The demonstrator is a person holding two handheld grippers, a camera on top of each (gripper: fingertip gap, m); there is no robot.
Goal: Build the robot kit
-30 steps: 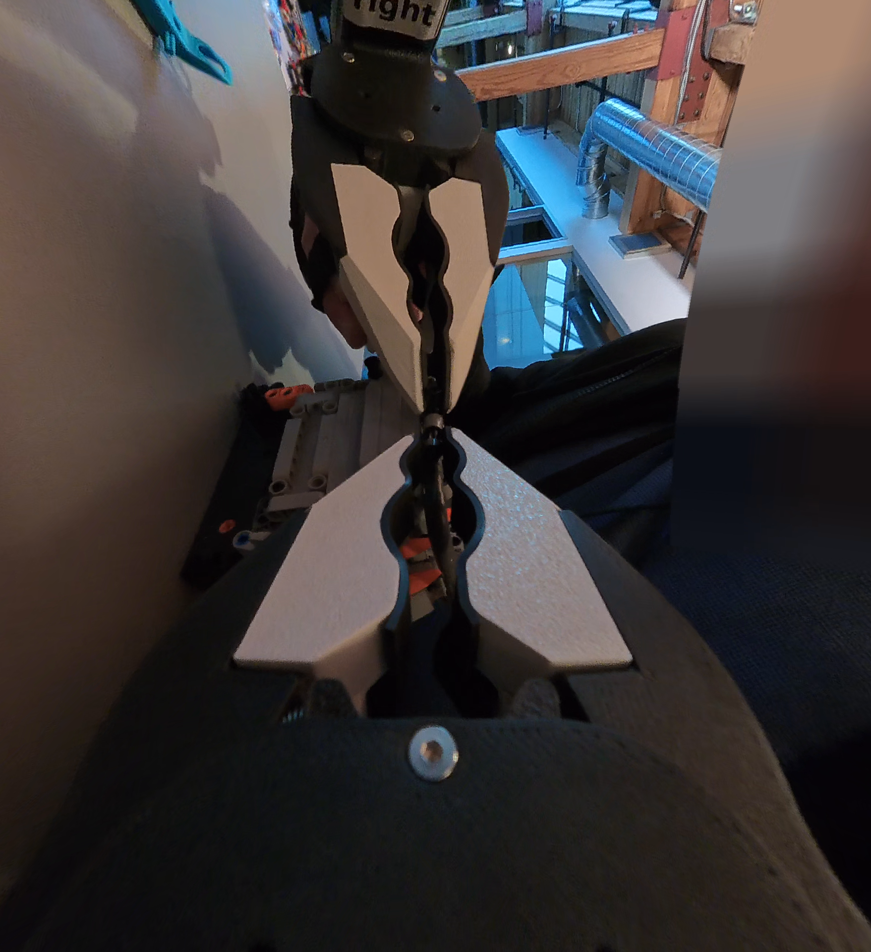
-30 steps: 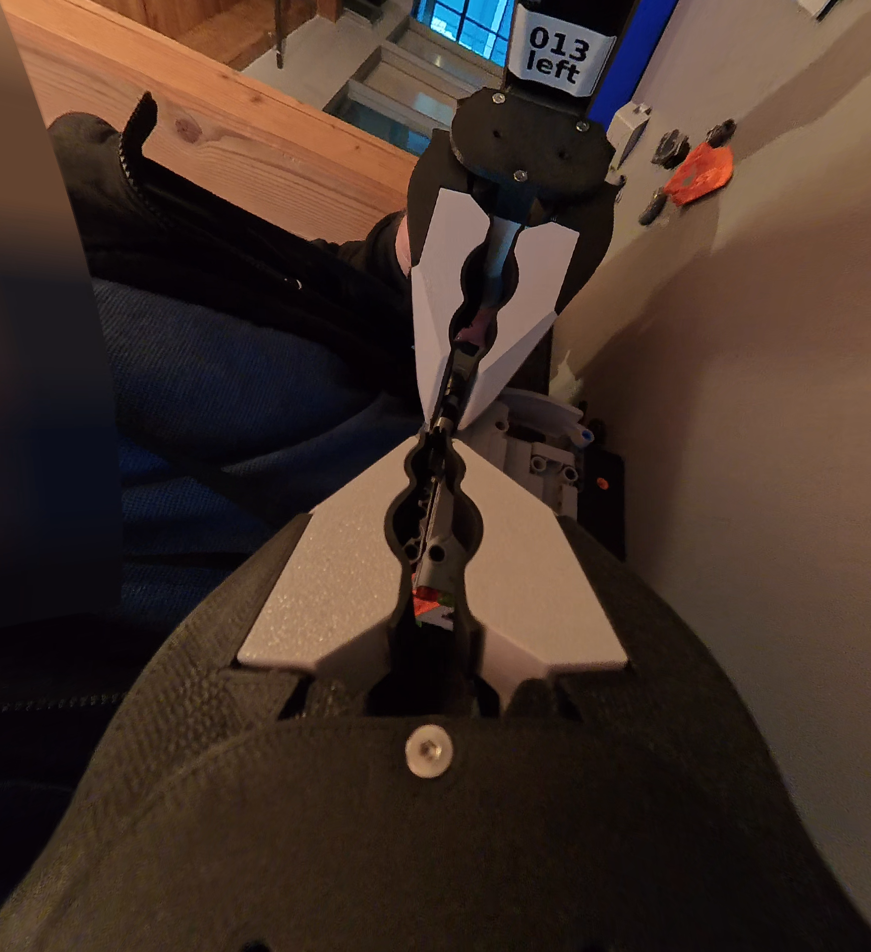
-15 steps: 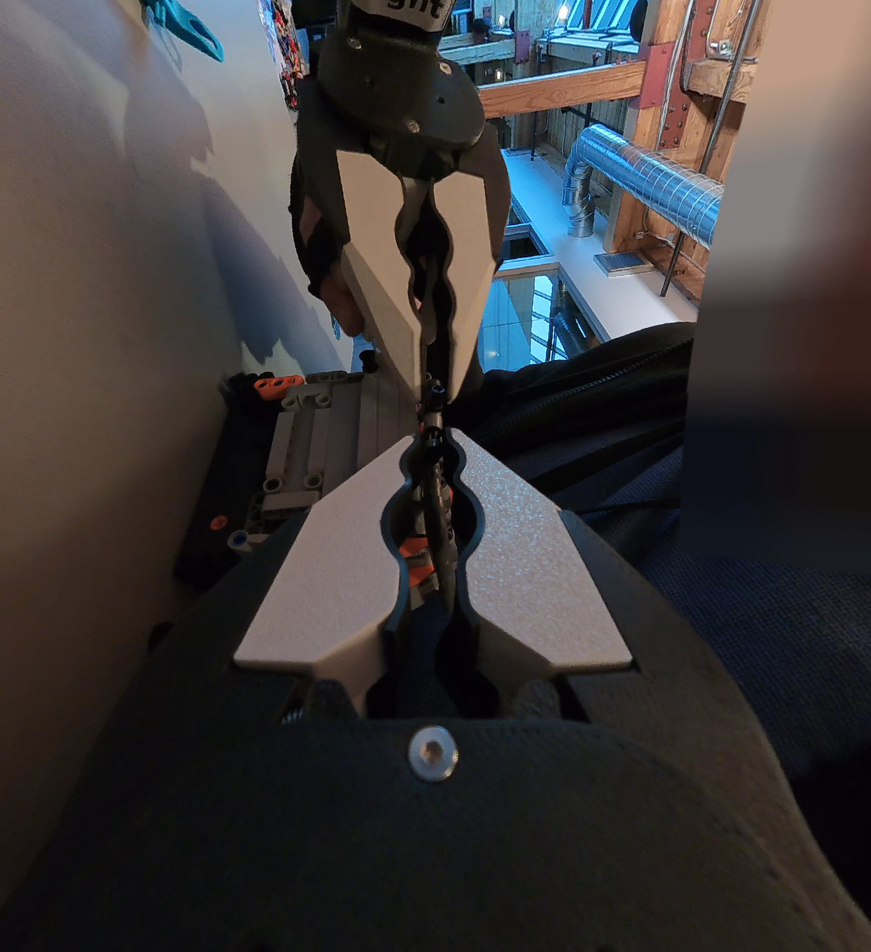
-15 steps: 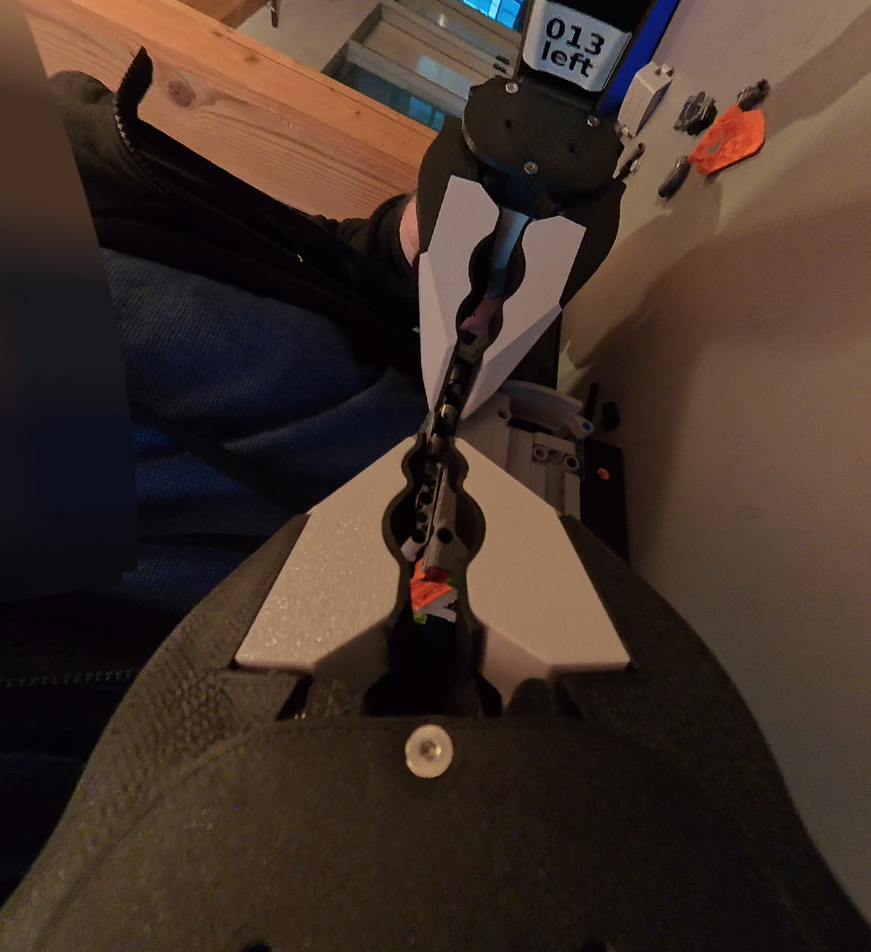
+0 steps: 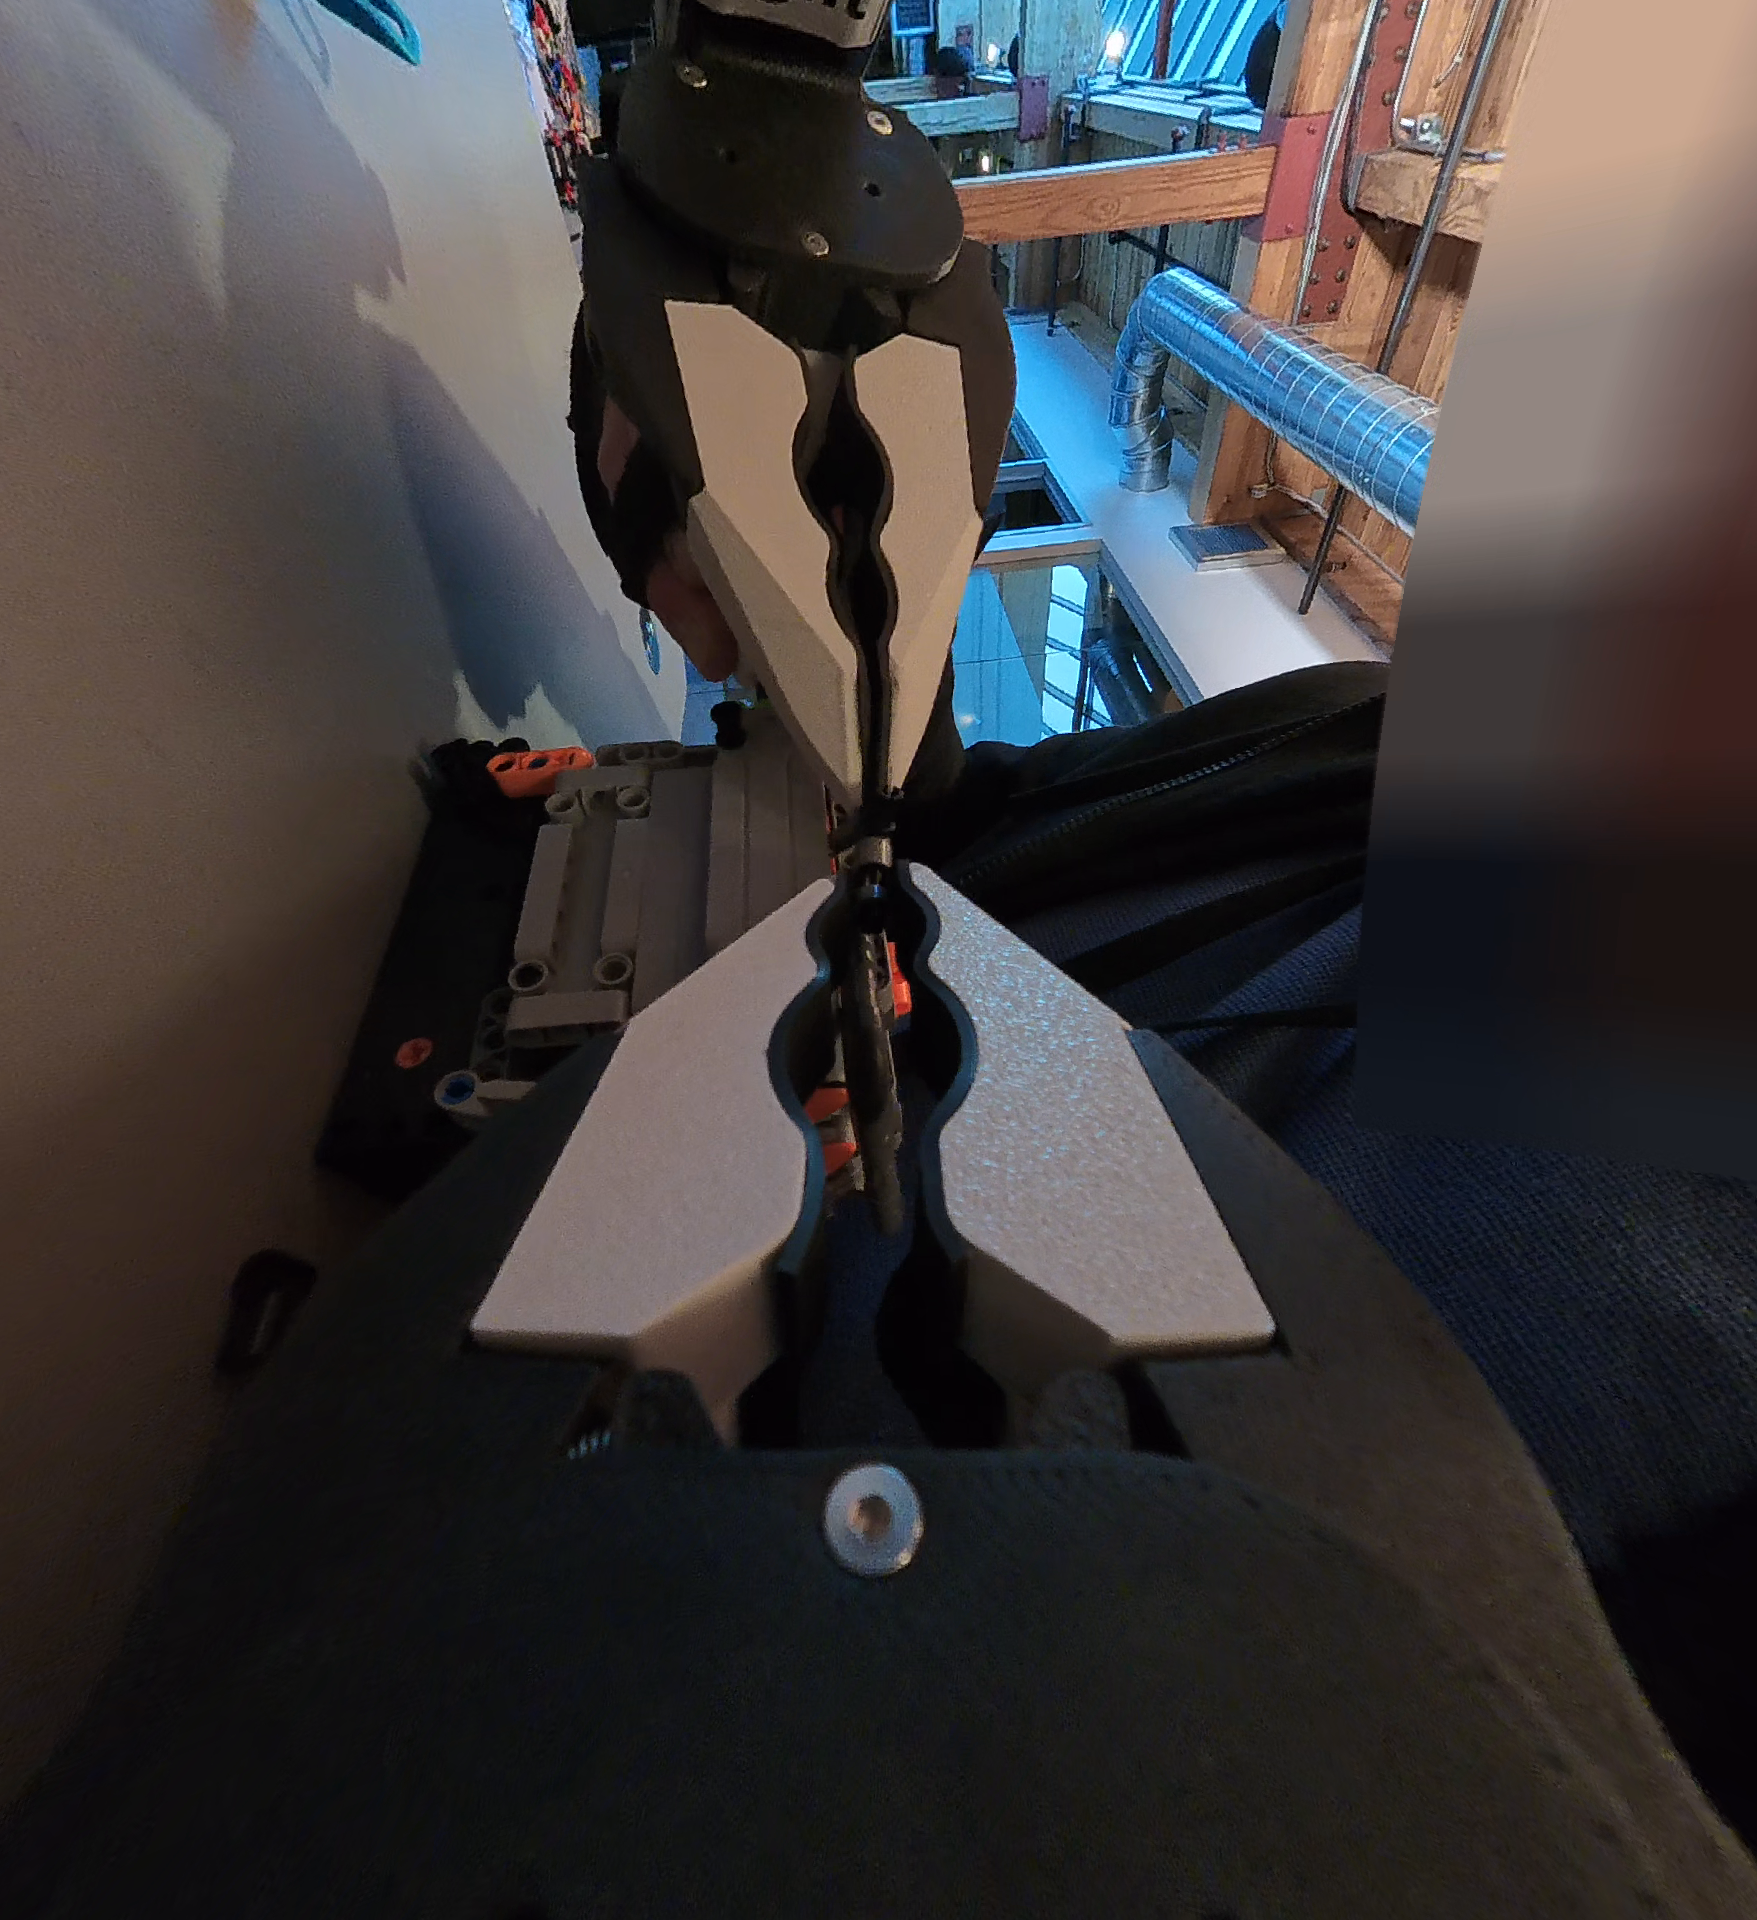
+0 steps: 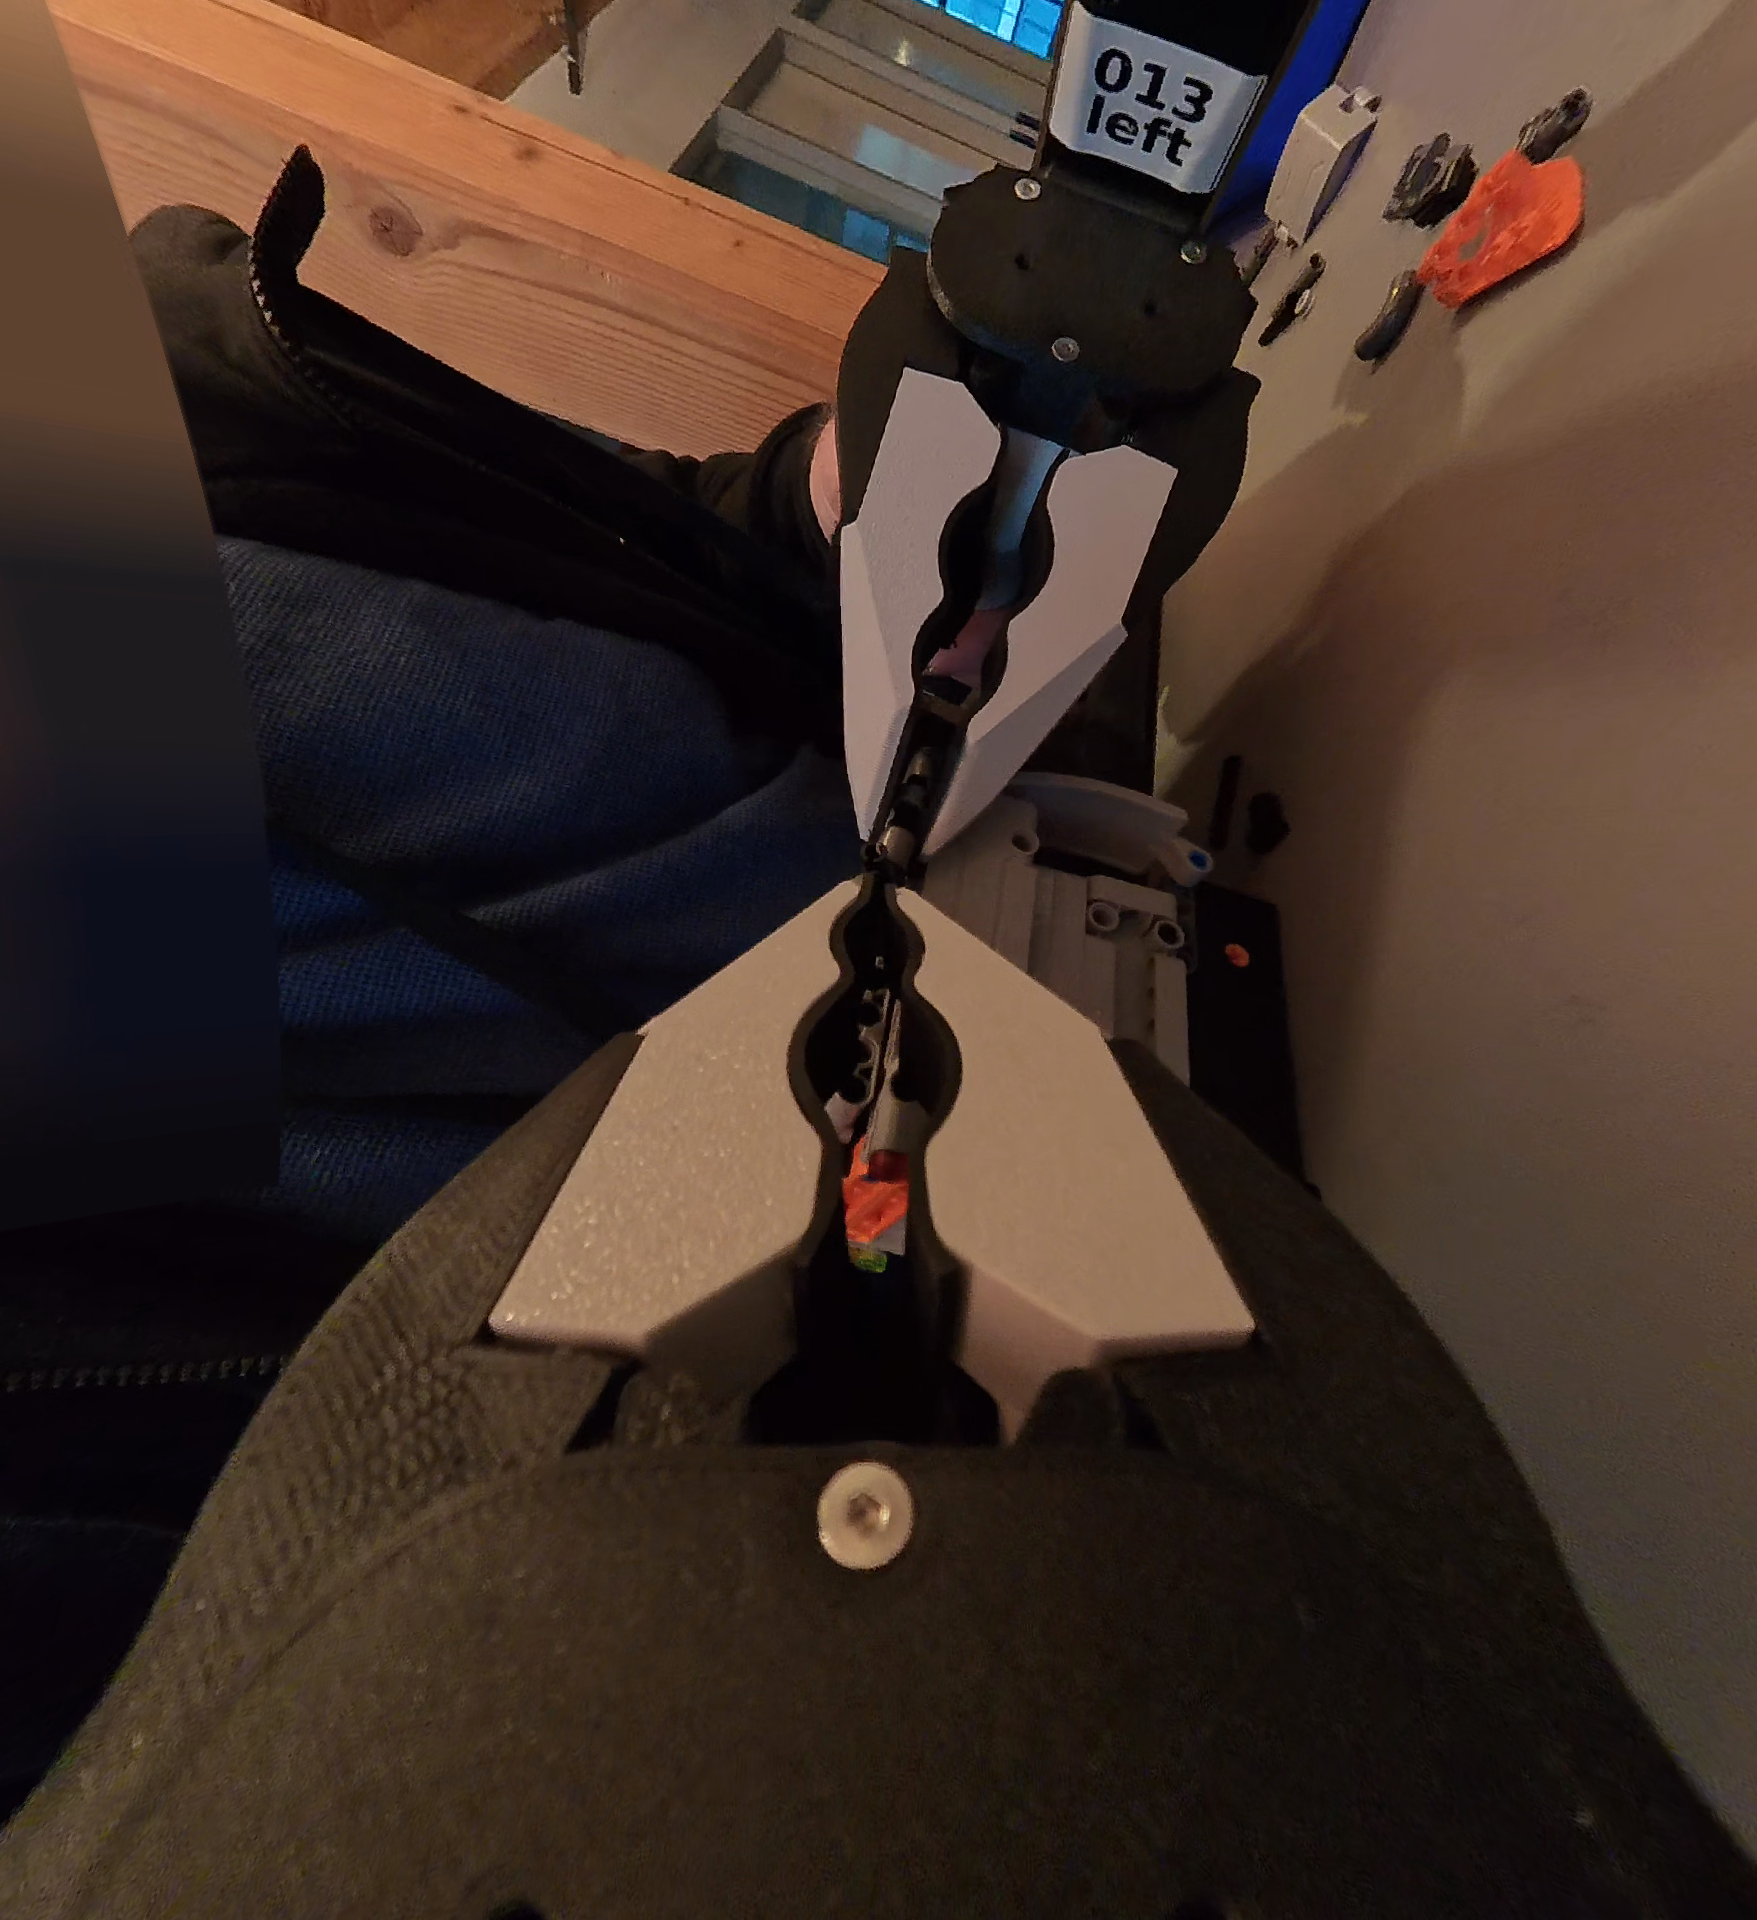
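My left gripper (image 5: 872, 883) is shut on a thin black toy-brick piece (image 5: 876, 1101) with orange bits beside it; a small black pin (image 5: 874, 857) sticks out of its tips. My right gripper (image 6: 879, 906) is shut on a grey holed beam piece (image 6: 886, 1070) with an orange part (image 6: 874, 1195) behind it. The two grippers meet tip to tip in the air. The right gripper shows in the left wrist view (image 5: 876, 781), and the left gripper shows in the right wrist view (image 6: 897, 844). Whether the pin touches the right gripper's piece is unclear.
A grey brick assembly (image 5: 625, 894) lies on a black mat (image 5: 406, 997) on the pale table below the grippers, also in the right wrist view (image 6: 1092, 925). Small orange (image 6: 1497, 229) and black parts lie farther off. A person's blue clothing (image 6: 500, 790) is beside the grippers. Left and right tips are no more than a few centimetres apart.
Both grippers stay shut and tip to tip. The facing gripper has drifted slightly up in each view, and the tips have parted a little.
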